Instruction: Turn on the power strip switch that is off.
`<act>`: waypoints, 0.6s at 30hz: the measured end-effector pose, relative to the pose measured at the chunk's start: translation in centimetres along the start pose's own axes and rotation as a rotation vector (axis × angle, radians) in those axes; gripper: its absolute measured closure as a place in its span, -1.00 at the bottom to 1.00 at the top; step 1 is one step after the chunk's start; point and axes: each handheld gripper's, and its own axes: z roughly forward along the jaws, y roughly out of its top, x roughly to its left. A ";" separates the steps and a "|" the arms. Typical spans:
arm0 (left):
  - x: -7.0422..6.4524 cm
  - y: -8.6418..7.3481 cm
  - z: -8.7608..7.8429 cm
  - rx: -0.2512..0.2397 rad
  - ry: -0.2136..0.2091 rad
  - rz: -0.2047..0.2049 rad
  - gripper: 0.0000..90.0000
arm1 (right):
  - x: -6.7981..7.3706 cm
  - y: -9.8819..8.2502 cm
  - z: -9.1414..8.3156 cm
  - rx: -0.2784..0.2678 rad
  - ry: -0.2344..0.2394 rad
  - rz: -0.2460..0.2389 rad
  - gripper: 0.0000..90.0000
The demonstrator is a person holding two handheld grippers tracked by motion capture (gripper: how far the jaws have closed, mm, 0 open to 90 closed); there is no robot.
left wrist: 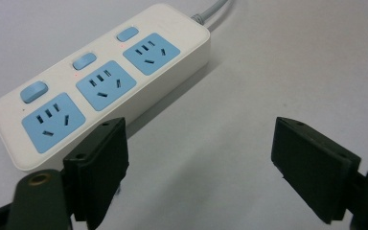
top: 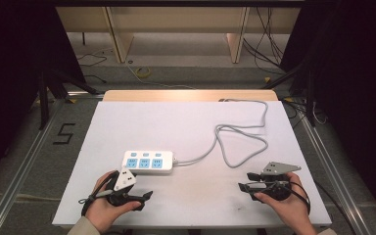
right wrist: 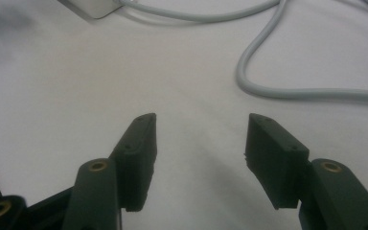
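**Power strip, flat on the table surface**

The power strip (top: 148, 163) is a white rectangular body with three blue socket faces in a row and a blue switch above each. It lies flat, face up, just left of centre in the high view. Its grey cable (top: 235, 147) exits the right end, loops across the centre right and runs to the far edge.

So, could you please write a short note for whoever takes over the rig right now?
Left hand-held gripper: open, holding nothing, resting near the white power strip.
Right hand-held gripper: open, holding nothing, beside the looped grey cable.
The strip lies flat on the white table, nothing plugged into its three blue sockets.
Done: nothing visible so far.
Left: probably reach for the strip or its cable.
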 end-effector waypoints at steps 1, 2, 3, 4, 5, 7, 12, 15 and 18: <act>0.0 0.0 0.0 0.000 0.000 0.000 -0.54 | 0.0 0.0 0.0 0.000 0.000 0.000 0.01; 0.0 0.0 0.0 -0.001 0.003 0.000 -0.54 | 0.0 0.0 0.0 0.000 -0.001 0.000 0.01; 0.0 0.1 -0.1 -0.002 0.004 -0.001 -0.53 | 0.0 0.0 0.0 -0.001 -0.001 -0.001 0.01; 0.0 0.1 -0.1 -0.003 0.005 -0.002 -0.52 | 0.0 0.0 0.0 -0.001 -0.001 -0.001 0.01; 0.0 0.1 -0.1 -0.003 0.005 -0.002 -0.50 | 0.0 0.0 0.0 -0.001 -0.002 -0.002 0.01; 0.0 0.1 -0.2 -0.003 0.005 0.001 -0.45 | 0.1 0.0 0.0 0.001 -0.001 -0.002 0.01; -0.1 0.4 -0.3 0.004 0.006 0.016 -0.18 | 0.1 0.1 0.1 0.002 0.002 -0.004 0.01; -0.2 0.5 -0.2 0.009 -0.005 0.030 0.02 | 0.1 0.0 0.1 0.002 0.001 -0.002 0.01; -0.3 0.6 0.0 0.013 -0.012 0.037 0.25 | 0.1 0.0 0.1 0.001 0.000 -0.002 0.01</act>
